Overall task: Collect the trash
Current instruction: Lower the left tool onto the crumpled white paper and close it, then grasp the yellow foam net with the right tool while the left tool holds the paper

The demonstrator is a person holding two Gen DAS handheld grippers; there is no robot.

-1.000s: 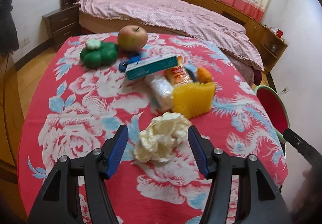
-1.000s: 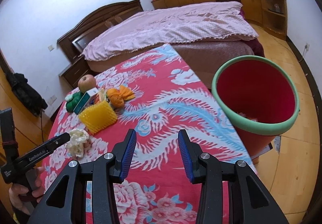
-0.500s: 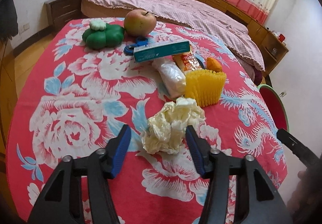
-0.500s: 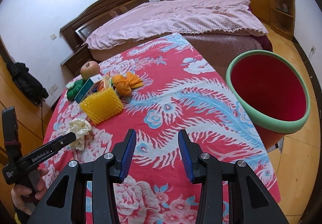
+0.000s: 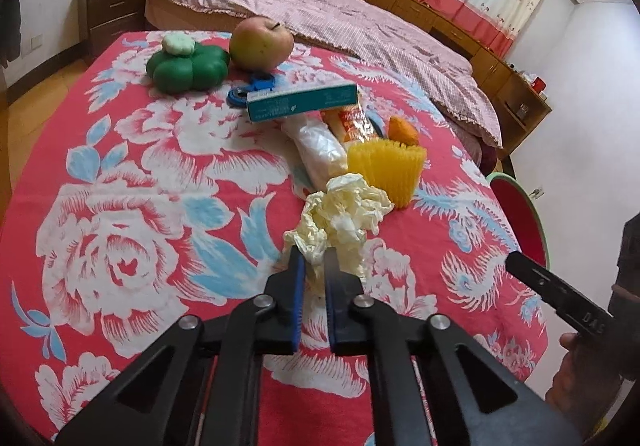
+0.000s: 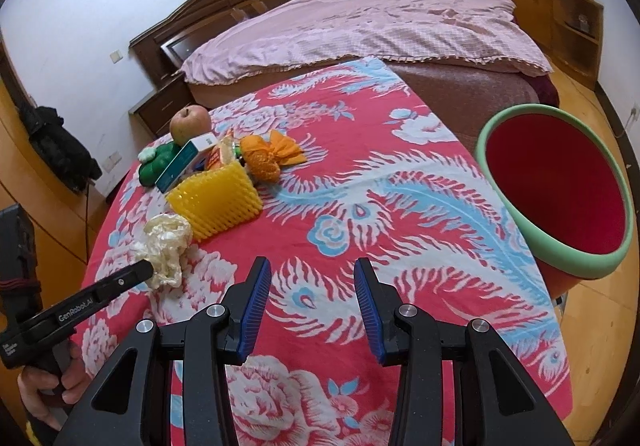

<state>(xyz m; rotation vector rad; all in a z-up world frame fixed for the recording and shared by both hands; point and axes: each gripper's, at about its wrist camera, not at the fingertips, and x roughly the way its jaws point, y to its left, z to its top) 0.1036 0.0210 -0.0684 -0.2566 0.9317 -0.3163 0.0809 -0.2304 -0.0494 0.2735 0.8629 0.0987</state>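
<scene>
A crumpled cream tissue wad (image 5: 344, 213) lies on the red flowered tablecloth (image 5: 140, 173), just in front of a yellow ribbed wrapper (image 5: 386, 169). My left gripper (image 5: 314, 260) is shut on the near edge of that wad, the paper pinched between its blue pads. The right wrist view shows the same wad (image 6: 166, 244) with the left gripper's tip (image 6: 144, 268) on it. My right gripper (image 6: 312, 278) hovers open over bare cloth with nothing between its fingers. A red bin with a green rim (image 6: 556, 185) stands beside the table at the right.
Behind the wad lie a clear plastic packet (image 5: 318, 151), a teal box (image 5: 302, 101), a snack wrapper (image 5: 352, 119), orange peel (image 6: 268, 157), an apple (image 5: 262, 43) and a green clover-shaped container (image 5: 186, 69). A bed (image 5: 320, 5) lies beyond the table.
My left gripper's jaws, open around the wad before, have closed onto its near edge. The right gripper has drifted a little, still open.
</scene>
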